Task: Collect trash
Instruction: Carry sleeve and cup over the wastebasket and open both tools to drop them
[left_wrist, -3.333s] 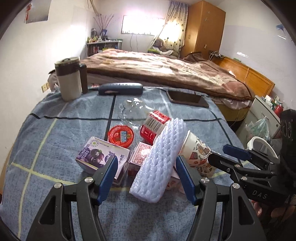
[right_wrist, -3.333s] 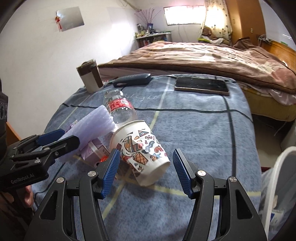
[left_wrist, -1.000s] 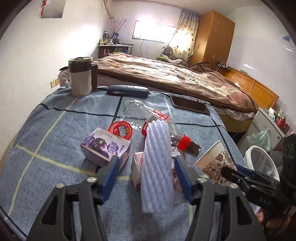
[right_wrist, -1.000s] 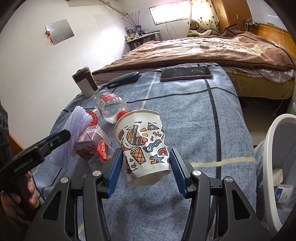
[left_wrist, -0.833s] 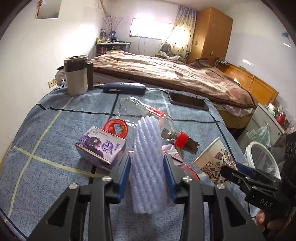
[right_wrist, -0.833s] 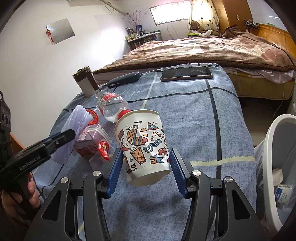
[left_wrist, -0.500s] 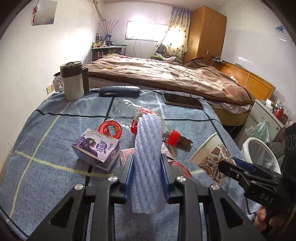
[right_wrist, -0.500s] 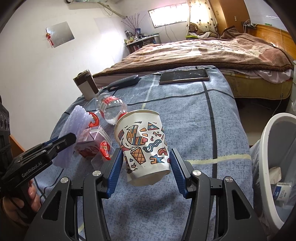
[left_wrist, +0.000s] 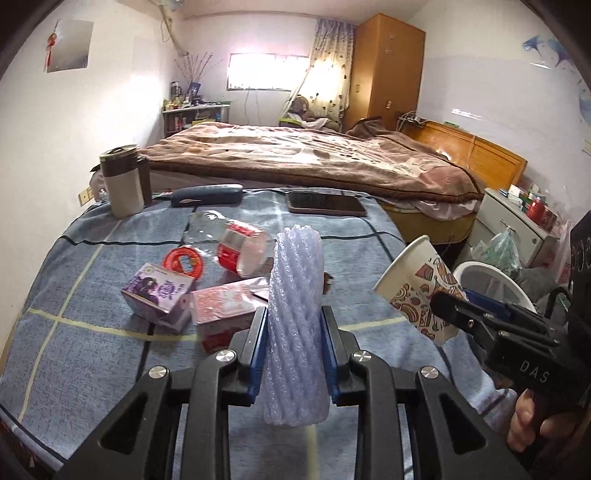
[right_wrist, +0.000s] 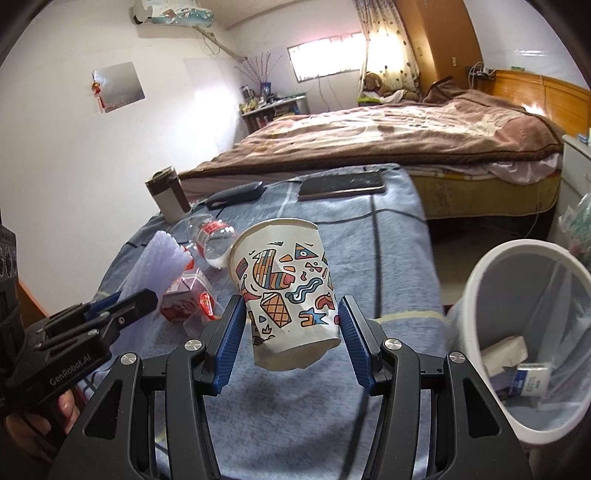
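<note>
My left gripper (left_wrist: 293, 350) is shut on a white foam net sleeve (left_wrist: 295, 317) and holds it above the blue tablecloth (left_wrist: 74, 295). My right gripper (right_wrist: 291, 332) is shut on a patterned paper cup (right_wrist: 286, 291), lifted near the table's right edge; the cup also shows in the left wrist view (left_wrist: 421, 288). A white trash bin (right_wrist: 532, 332) with a clear liner stands on the floor to the right. On the table lie a purple carton (left_wrist: 157, 295), a red carton (left_wrist: 225, 314), a red lid (left_wrist: 184, 262) and a clear plastic bottle (left_wrist: 229, 240).
A brown-and-white mug (left_wrist: 122, 181), a dark case (left_wrist: 207, 194) and a phone (left_wrist: 327, 203) sit at the table's far side. A bed (left_wrist: 314, 158) lies beyond. A white cabinet (left_wrist: 517, 225) stands right of the bin.
My left gripper closed on the foam sleeve and lifted it. My right gripper carried the cup up and right toward the bin.
</note>
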